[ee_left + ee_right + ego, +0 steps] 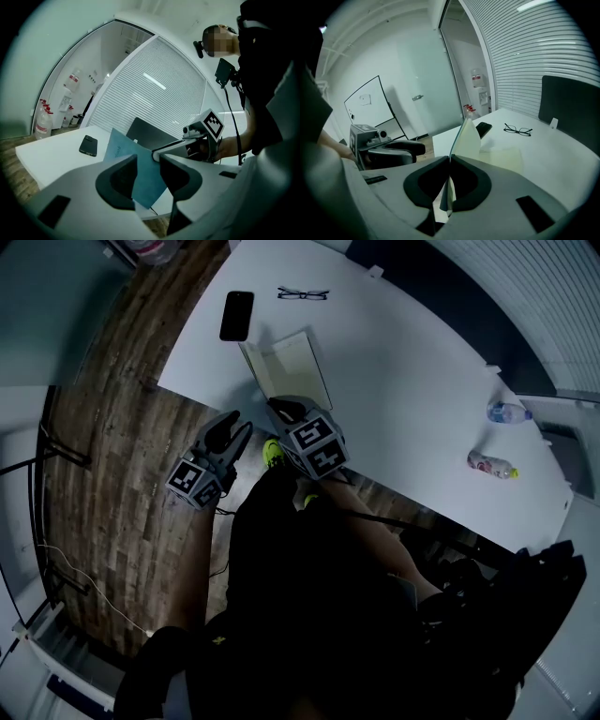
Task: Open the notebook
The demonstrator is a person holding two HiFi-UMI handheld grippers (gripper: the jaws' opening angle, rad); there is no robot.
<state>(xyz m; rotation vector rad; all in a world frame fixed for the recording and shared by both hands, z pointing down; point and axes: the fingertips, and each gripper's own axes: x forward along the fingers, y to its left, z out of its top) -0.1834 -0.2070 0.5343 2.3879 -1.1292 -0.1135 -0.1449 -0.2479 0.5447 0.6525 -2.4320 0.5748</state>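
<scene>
The notebook (pixel 289 367) lies near the front edge of the white table (pixel 403 362), its teal cover (pixel 123 152) lifted on edge above cream pages (pixel 502 159). My right gripper (pixel 281 410) is shut on the cover's free edge; in the right gripper view the thin cover (pixel 465 137) runs up from between the closed jaws (pixel 450 176). My left gripper (pixel 234 430) hangs off the table's front edge, left of the notebook, over the floor. Its jaws (pixel 149 171) stand open with nothing between them; the cover shows beyond the gap.
A black phone (pixel 236 315) and a pair of glasses (pixel 303 293) lie behind the notebook. Two small bottles (pixel 509 412) (pixel 492 465) lie at the table's right end. A dark chair back (pixel 569 101) stands beyond the table. Wooden floor (pixel 122 427) lies to the left.
</scene>
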